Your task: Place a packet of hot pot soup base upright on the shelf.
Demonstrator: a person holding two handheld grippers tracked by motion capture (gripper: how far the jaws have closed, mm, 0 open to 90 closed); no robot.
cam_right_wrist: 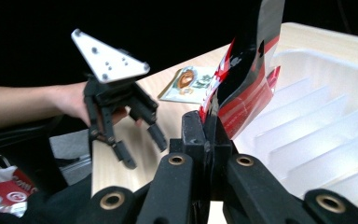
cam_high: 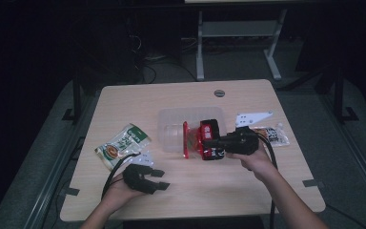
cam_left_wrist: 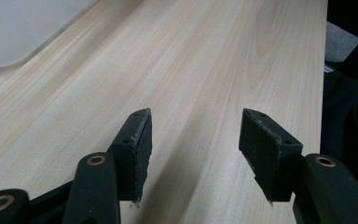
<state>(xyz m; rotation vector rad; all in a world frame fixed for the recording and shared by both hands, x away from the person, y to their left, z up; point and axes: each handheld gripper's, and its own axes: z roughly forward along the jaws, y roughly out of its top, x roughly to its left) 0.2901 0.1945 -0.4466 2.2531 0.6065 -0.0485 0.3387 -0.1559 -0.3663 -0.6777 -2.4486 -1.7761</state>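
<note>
A red and black snack packet (cam_high: 208, 136) hangs over the near edge of a clear plastic container (cam_high: 171, 124), with my right gripper (cam_high: 208, 142) shut on its lower edge. In the right gripper view the packet (cam_right_wrist: 244, 79) stands upright from the closed jaws (cam_right_wrist: 208, 127), beside the ribbed container (cam_right_wrist: 321, 135). My left gripper (cam_high: 162, 179) rests low at the front left of the table, open and empty. Its jaws (cam_left_wrist: 193, 144) stand wide apart over bare wood. A green and white packet (cam_high: 122, 145) lies flat just behind it.
An orange and white packet (cam_high: 275, 135) lies right of the right gripper, by the table's right side. A corner of the container (cam_left_wrist: 7, 32) shows in the left gripper view. A round grommet (cam_high: 219, 93) sits near the wooden table's (cam_high: 238, 186) far edge.
</note>
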